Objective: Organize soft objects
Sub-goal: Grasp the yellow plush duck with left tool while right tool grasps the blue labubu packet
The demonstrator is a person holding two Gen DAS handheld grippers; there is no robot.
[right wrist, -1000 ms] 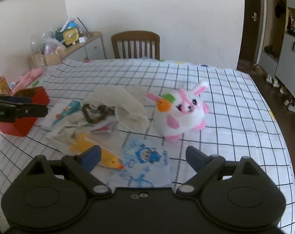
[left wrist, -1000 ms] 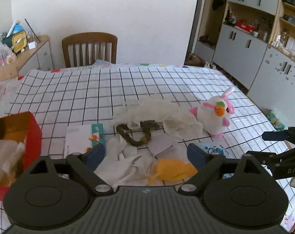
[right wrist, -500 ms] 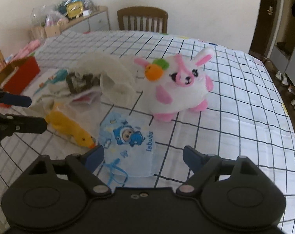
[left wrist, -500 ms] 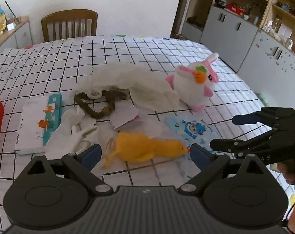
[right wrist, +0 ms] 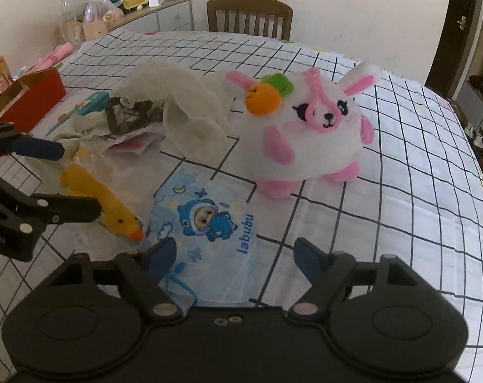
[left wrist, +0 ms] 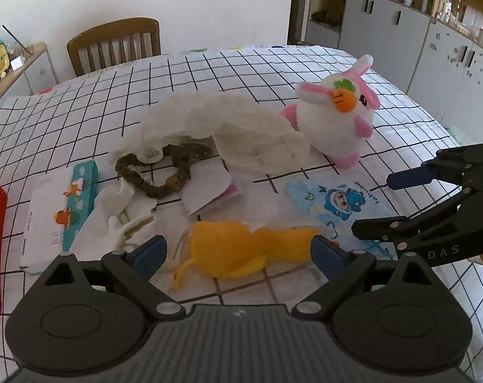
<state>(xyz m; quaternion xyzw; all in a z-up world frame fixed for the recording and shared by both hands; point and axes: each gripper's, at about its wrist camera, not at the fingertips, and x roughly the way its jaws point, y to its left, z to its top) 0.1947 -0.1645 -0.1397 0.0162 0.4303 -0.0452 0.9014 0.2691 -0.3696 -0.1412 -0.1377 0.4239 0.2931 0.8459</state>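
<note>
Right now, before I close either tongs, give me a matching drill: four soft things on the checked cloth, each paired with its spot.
1. yellow rubber chicken
2. blue cartoon-print face mask
3. white and pink plush rabbit
4. brown fabric scrunchie

a. between the right tongs' tips
b. partly under the white crinkled cloth
c. between the left tongs' tips
d. beyond the mask, upright

Pairs: 1-c, 2-a, 3-d, 4-b

Your left gripper (left wrist: 236,252) tilts steeply down toward the near edge of the table, jaws spread wide, pads pressing on nothing. Your right gripper (right wrist: 236,257) tilts down just as steeply beside it, nearer the table's right edge; its jaws are closing, with the pads not yet pressing on anything. The two grippers sit close together, not touching.
</note>
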